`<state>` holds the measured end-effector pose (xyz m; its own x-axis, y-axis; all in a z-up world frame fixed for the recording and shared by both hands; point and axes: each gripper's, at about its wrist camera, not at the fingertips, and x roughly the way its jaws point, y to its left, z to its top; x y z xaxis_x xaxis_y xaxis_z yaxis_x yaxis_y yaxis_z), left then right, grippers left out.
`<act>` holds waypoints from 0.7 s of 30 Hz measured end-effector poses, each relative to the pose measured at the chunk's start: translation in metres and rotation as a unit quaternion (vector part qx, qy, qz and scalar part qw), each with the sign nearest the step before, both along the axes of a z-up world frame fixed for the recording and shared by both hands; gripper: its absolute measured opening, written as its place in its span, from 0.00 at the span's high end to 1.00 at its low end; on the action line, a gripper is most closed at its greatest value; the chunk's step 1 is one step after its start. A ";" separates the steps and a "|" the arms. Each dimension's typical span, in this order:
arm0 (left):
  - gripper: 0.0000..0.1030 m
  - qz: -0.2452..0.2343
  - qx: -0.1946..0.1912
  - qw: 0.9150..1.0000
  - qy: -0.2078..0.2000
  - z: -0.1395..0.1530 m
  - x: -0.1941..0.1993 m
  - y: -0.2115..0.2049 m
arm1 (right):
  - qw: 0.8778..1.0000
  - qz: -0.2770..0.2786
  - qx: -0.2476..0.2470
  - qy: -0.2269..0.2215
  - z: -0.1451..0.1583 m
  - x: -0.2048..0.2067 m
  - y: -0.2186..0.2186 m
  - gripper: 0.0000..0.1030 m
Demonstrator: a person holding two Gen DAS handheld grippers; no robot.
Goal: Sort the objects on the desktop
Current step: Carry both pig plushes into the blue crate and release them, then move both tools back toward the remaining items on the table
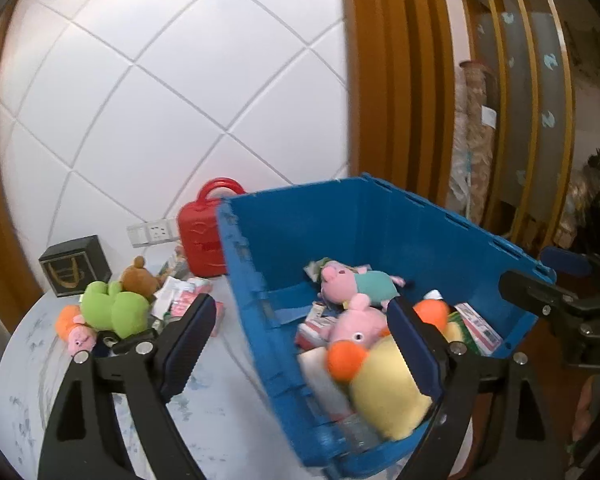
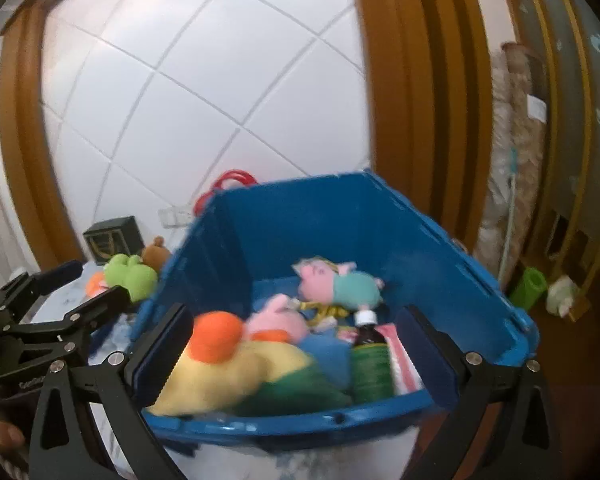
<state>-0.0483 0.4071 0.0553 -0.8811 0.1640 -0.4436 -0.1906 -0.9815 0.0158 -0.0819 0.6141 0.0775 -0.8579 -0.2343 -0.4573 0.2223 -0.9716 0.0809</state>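
Note:
A blue bin (image 1: 300, 232) (image 2: 300, 232) stands on the pale table (image 1: 220, 400). In it lie a yellow duck plush (image 1: 384, 392) (image 2: 228, 380) with an orange beak, two pink pig plushes (image 1: 360, 324) (image 2: 340, 284) and a green bottle (image 2: 370, 364). My left gripper (image 1: 300, 348) is open and straddles the bin's near left wall, its right finger beside the duck. My right gripper (image 2: 296, 356) is open wide over the bin's near rim. The blurred duck lies between its fingers, and the pads stand clear of it.
On the table left of the bin lie a green frog plush (image 1: 112, 308) (image 2: 132, 272), a brown bear (image 1: 138, 280), a small pig plush (image 1: 76, 330) and several packets. A red case (image 1: 200, 240) and a black box (image 1: 74, 266) stand by the tiled wall.

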 end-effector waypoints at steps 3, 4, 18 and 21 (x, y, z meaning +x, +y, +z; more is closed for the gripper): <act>0.13 0.010 0.004 1.000 0.002 -0.001 0.003 -0.022 | 1.000 -0.003 0.004 0.007 0.003 0.005 -0.019 0.00; 0.13 0.013 0.006 1.000 0.003 -0.002 0.003 -0.028 | 1.000 0.000 0.004 0.010 0.005 0.007 -0.028 0.00; 0.13 0.034 0.022 0.999 0.018 -0.014 -0.003 -0.207 | 1.000 0.012 0.012 0.022 0.010 0.015 -0.195 0.00; 0.13 0.052 0.025 0.998 0.006 -0.024 -0.009 -0.255 | 0.999 0.021 0.012 0.023 0.007 0.012 -0.237 0.00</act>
